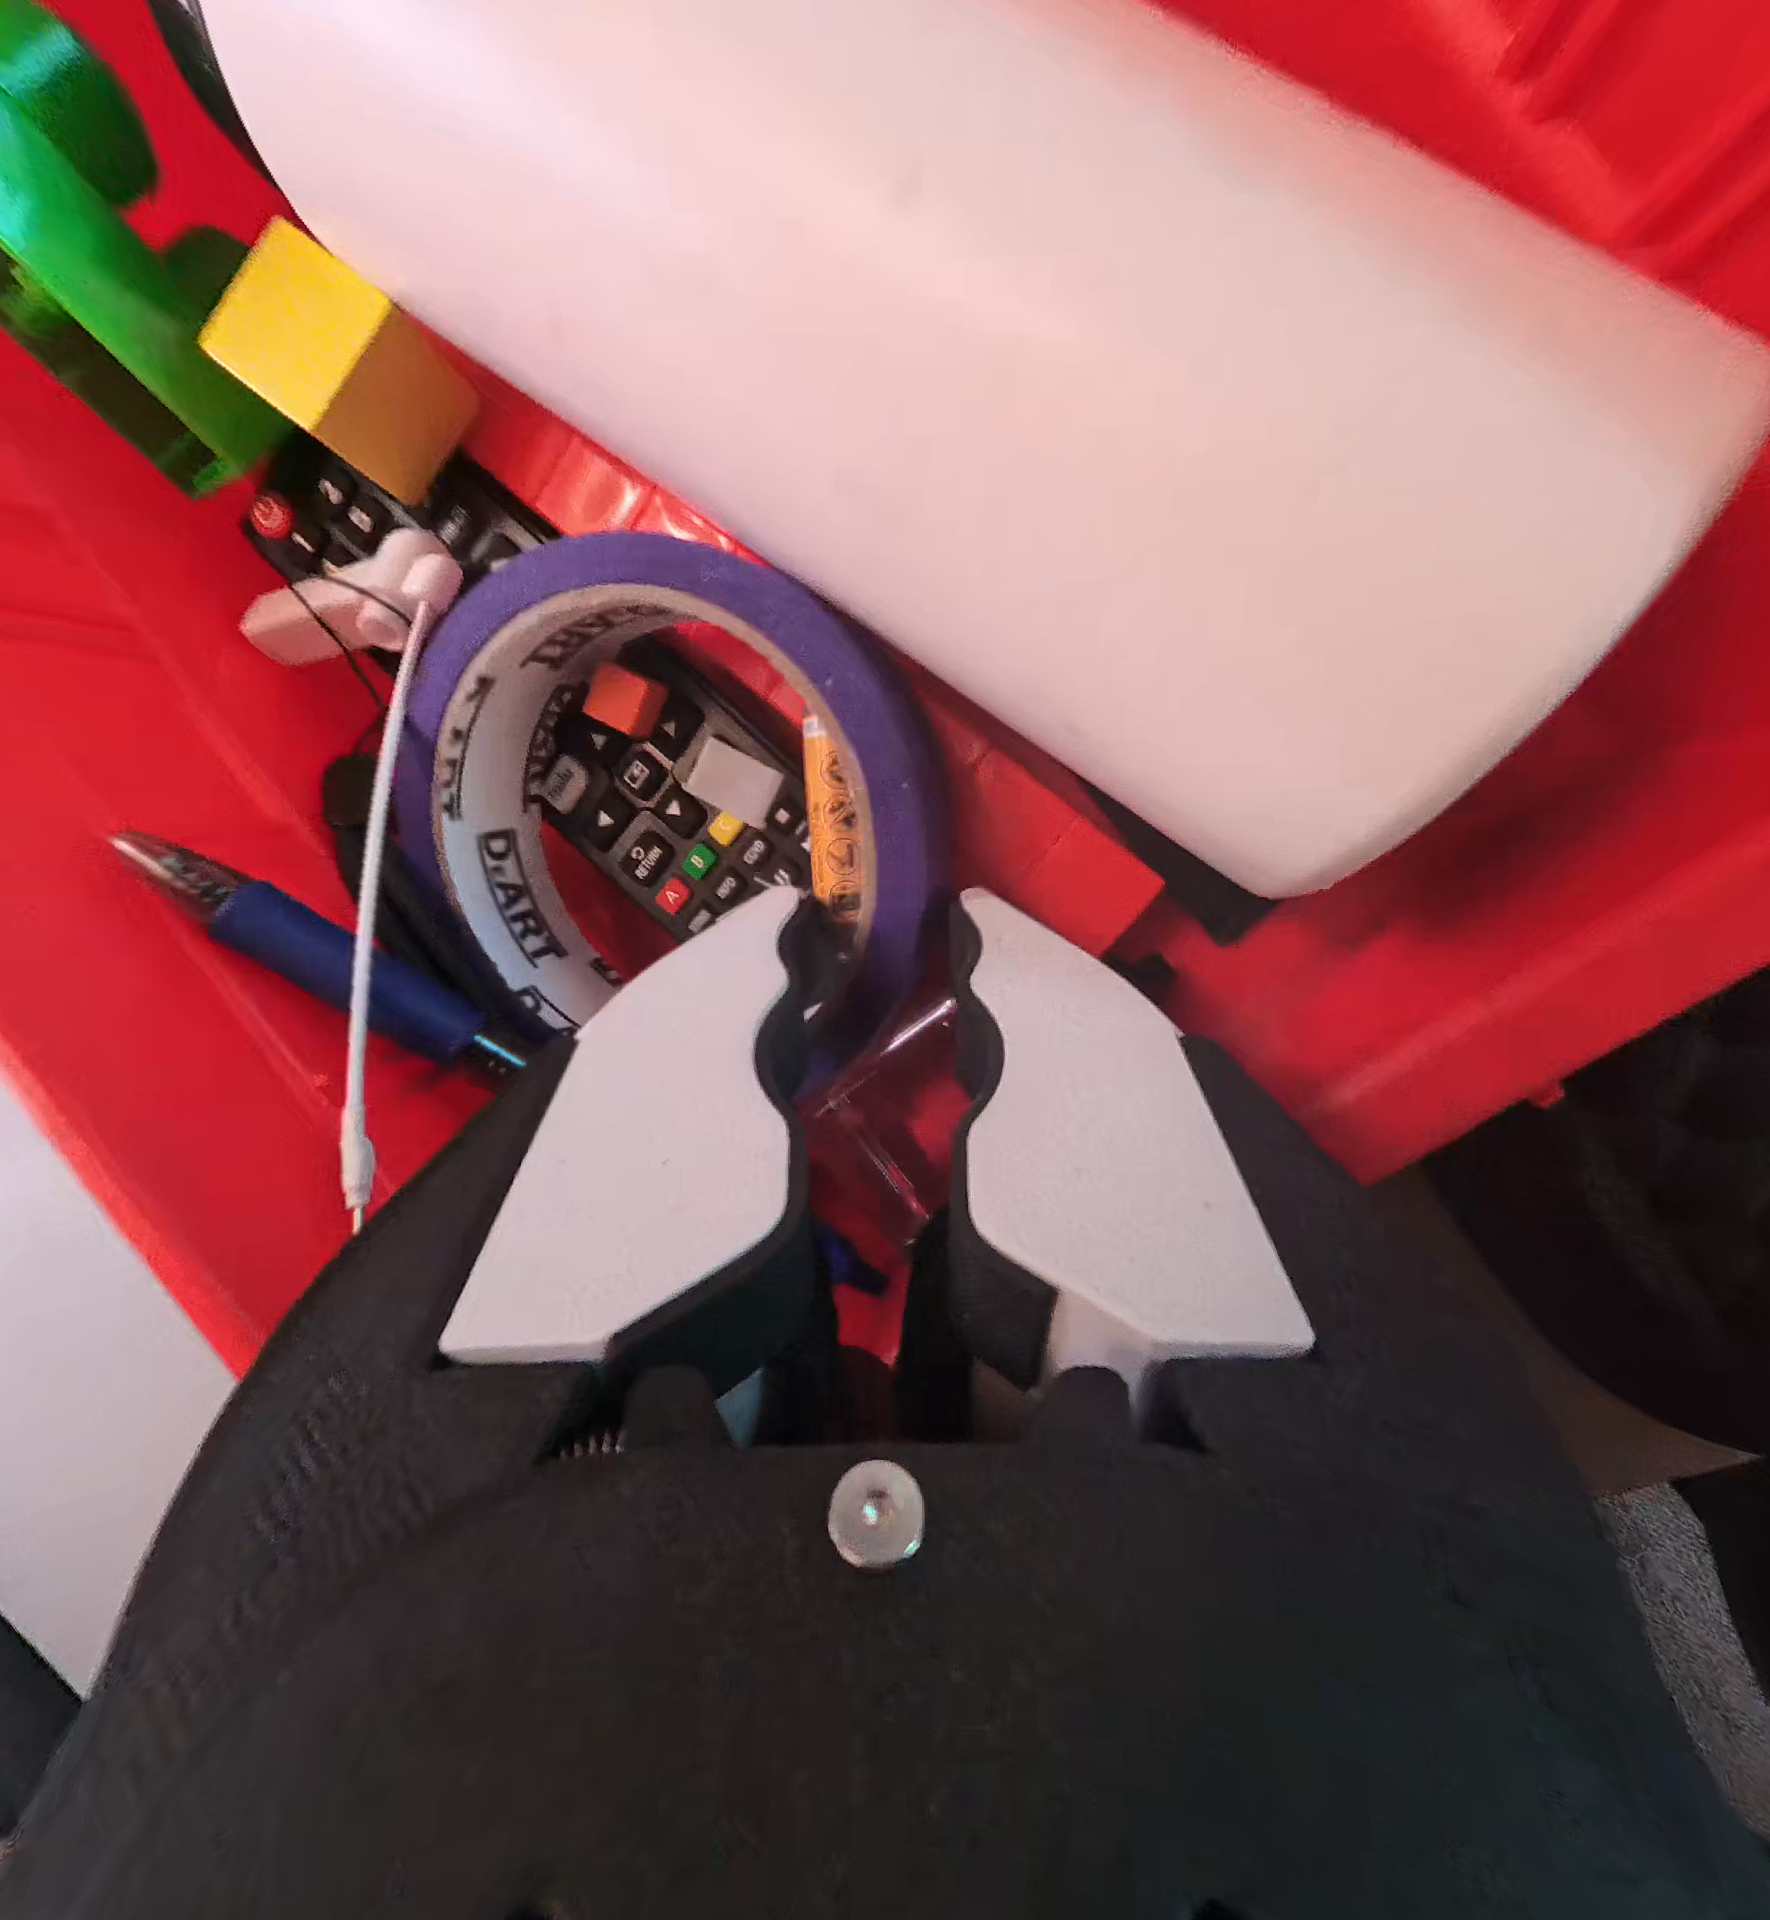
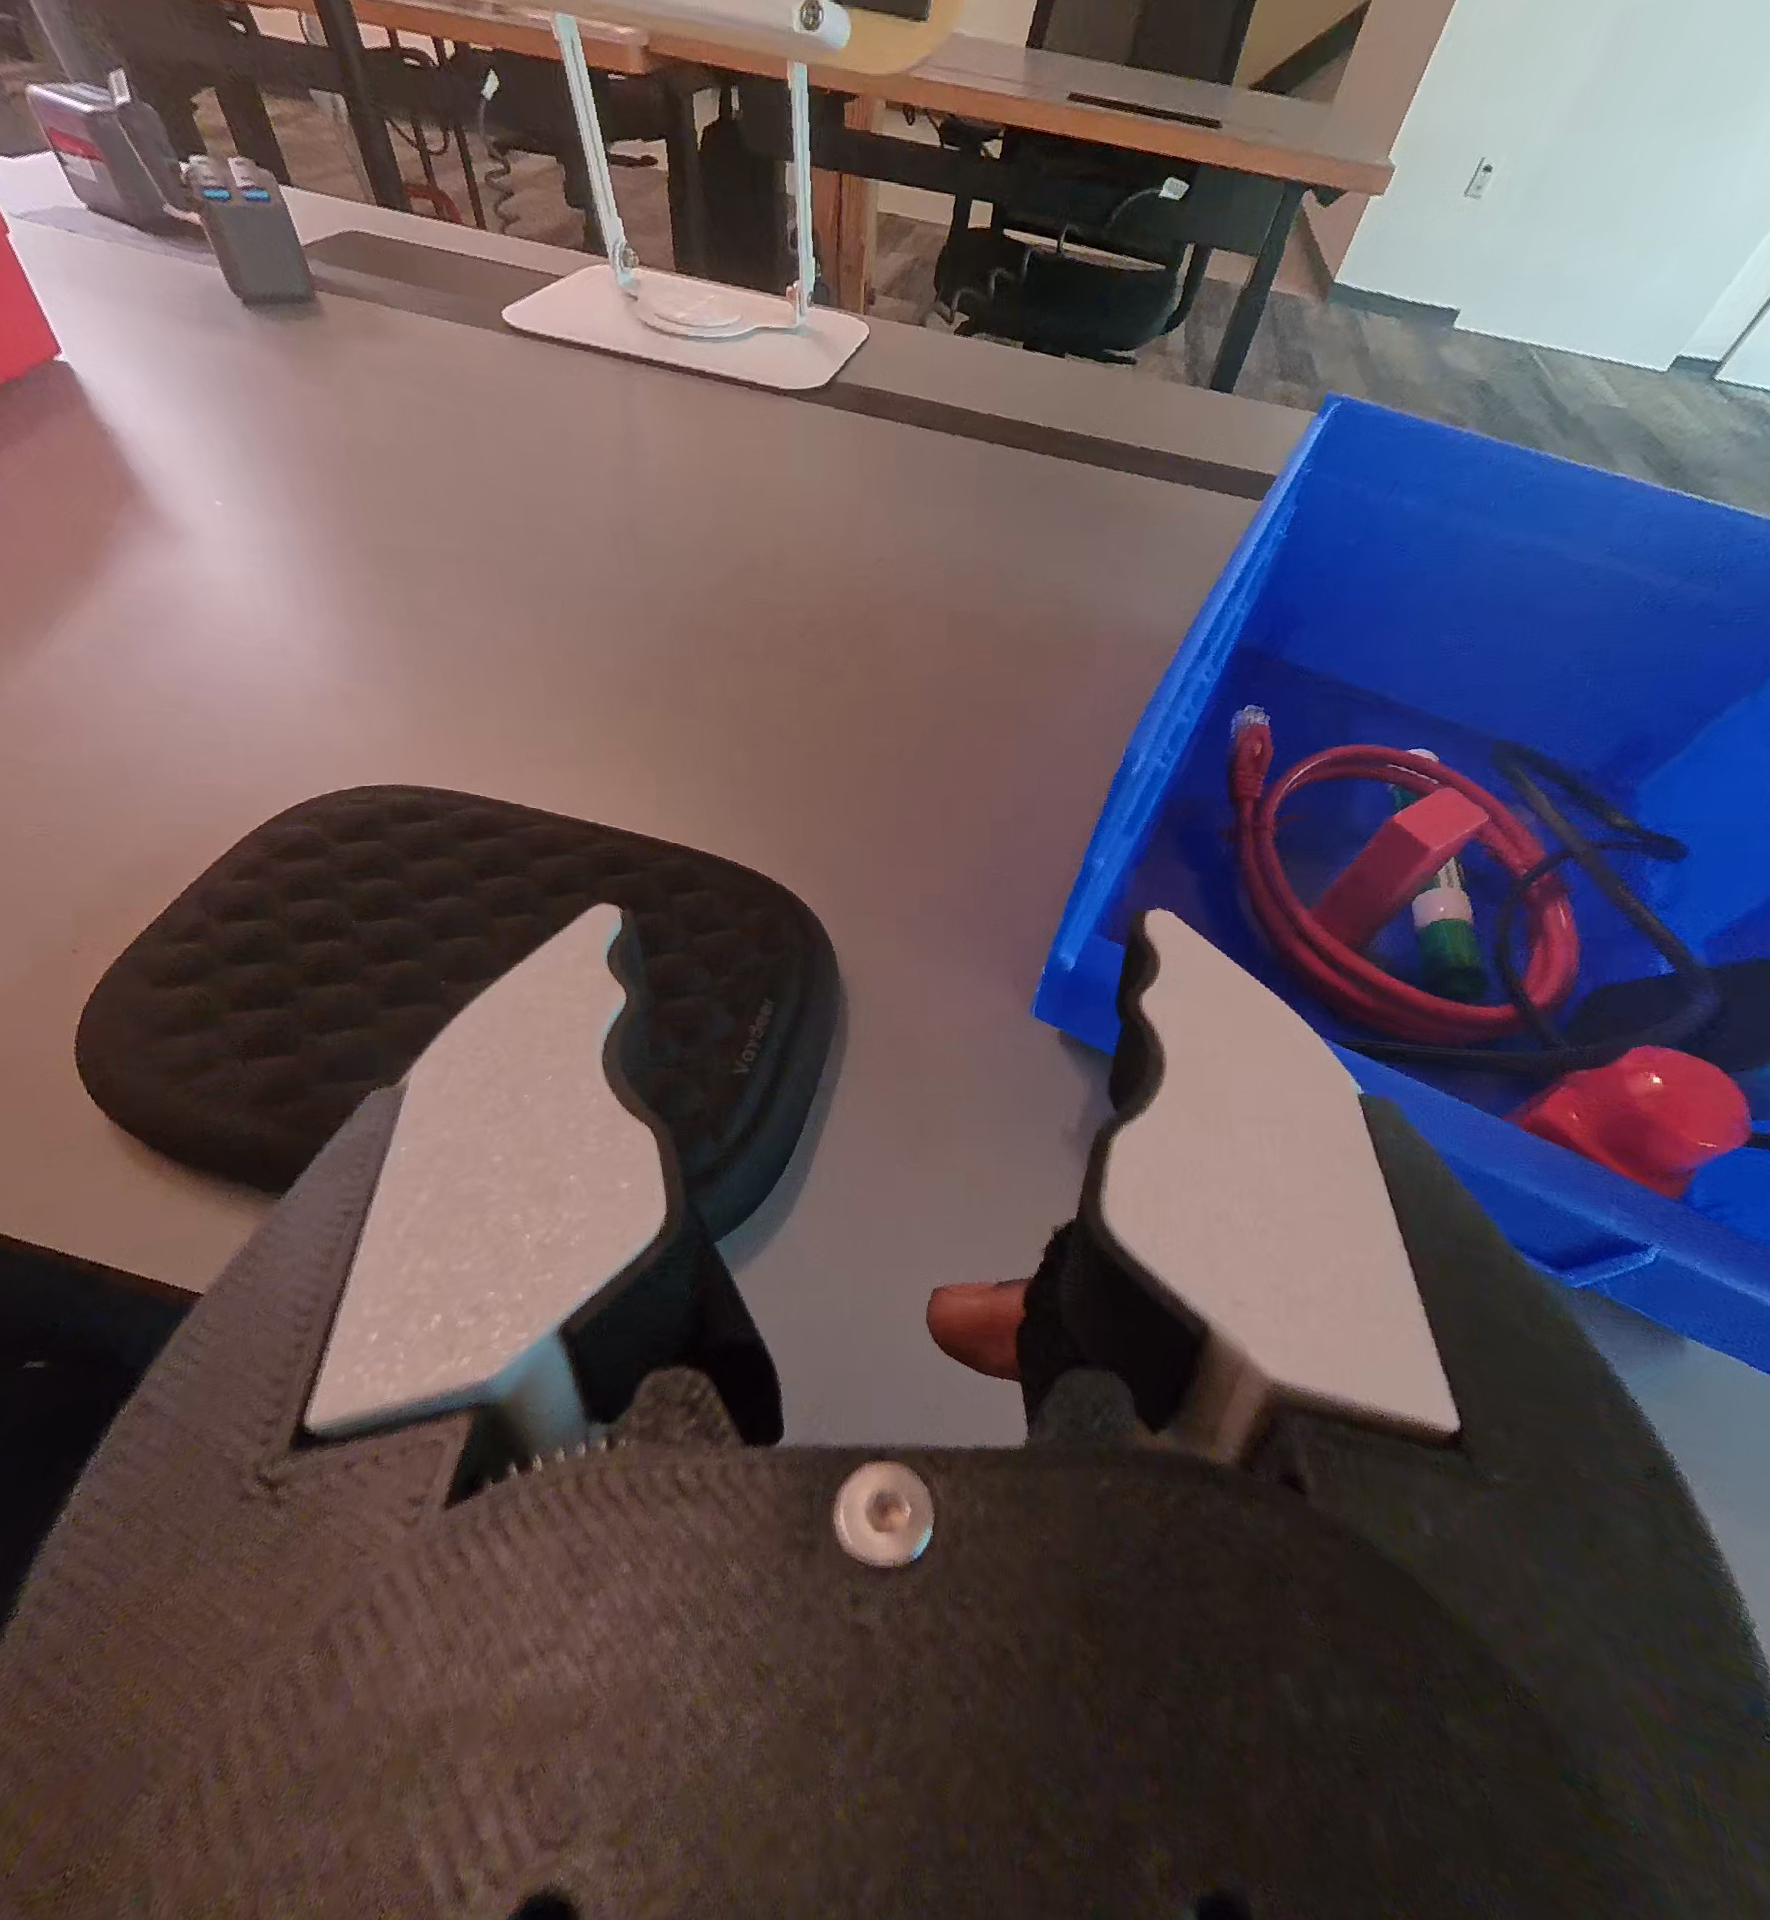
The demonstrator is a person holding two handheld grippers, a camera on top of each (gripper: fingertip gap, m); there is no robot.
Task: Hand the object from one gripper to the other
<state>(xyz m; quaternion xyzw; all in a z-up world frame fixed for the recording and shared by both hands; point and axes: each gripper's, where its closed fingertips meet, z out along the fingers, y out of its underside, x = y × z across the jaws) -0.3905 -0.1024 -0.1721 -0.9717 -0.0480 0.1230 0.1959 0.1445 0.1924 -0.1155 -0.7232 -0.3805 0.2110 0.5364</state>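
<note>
Left wrist view alone shows the red bin (image 1: 81,675), where the left hand-held gripper (image 1: 876,940) pinches the purple tape roll (image 1: 673,571), its core printed. Right wrist view alone shows the right hand-held gripper (image 2: 881,935) spread over the bench (image 2: 548,623), beside a blue bin (image 2: 1483,540).

Glossy red plastic bin (image 1: 81,665), matt purple tape roll (image 1: 860,707), perhaps paper; quilted black cloth pad (image 2: 341,935).

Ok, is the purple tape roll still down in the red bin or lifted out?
In the bin. The purple tape roll stands on edge inside the red bin, over a remote; the left hand-held gripper straddles its rim.
</note>
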